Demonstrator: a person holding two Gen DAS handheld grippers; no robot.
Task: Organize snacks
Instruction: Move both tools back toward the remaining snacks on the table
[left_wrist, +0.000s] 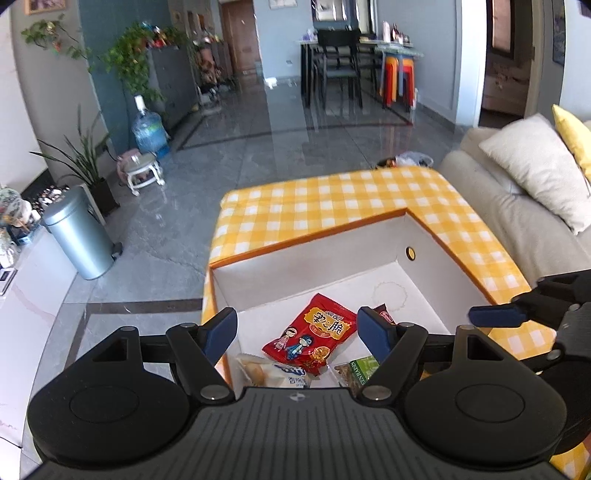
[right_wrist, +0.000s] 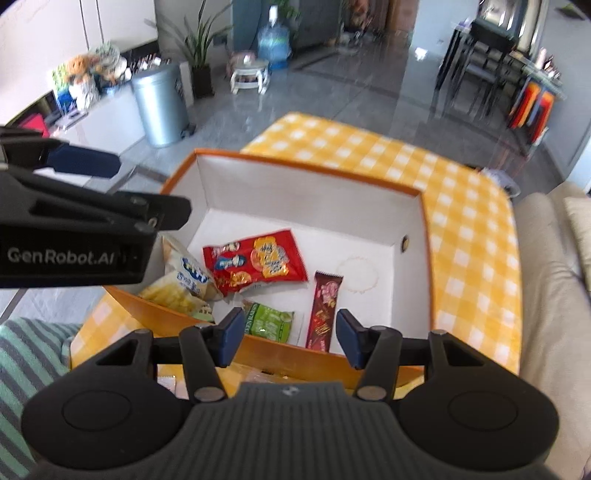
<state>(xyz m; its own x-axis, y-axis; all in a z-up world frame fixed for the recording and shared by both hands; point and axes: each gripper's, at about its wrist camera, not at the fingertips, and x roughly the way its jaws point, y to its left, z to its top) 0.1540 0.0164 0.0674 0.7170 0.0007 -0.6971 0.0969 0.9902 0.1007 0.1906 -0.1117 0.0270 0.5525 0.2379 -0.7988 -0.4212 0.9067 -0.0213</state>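
An orange-rimmed box with a white inside (left_wrist: 310, 254) (right_wrist: 295, 184) sits on a yellow checked tablecloth. In it lie a red snack packet (left_wrist: 312, 334) (right_wrist: 258, 260), a white and blue chip bag (left_wrist: 277, 374) (right_wrist: 186, 280), a green raisin packet (left_wrist: 364, 369) (right_wrist: 269, 323) and a dark red chocolate stick pack (right_wrist: 325, 310). My left gripper (left_wrist: 297, 332) is open and empty, above the box's near left part. My right gripper (right_wrist: 290, 339) is open and empty, above the box's near edge. Each gripper shows in the other's view.
The tablecloth (left_wrist: 332, 199) (right_wrist: 461, 221) covers a low table. A beige sofa with cushions (left_wrist: 517, 184) stands to the right. A grey bin (left_wrist: 79, 236) (right_wrist: 159, 103), a water bottle (left_wrist: 147, 129) and plants stand on the tiled floor to the left. A striped cloth (right_wrist: 26, 354) lies at the lower left.
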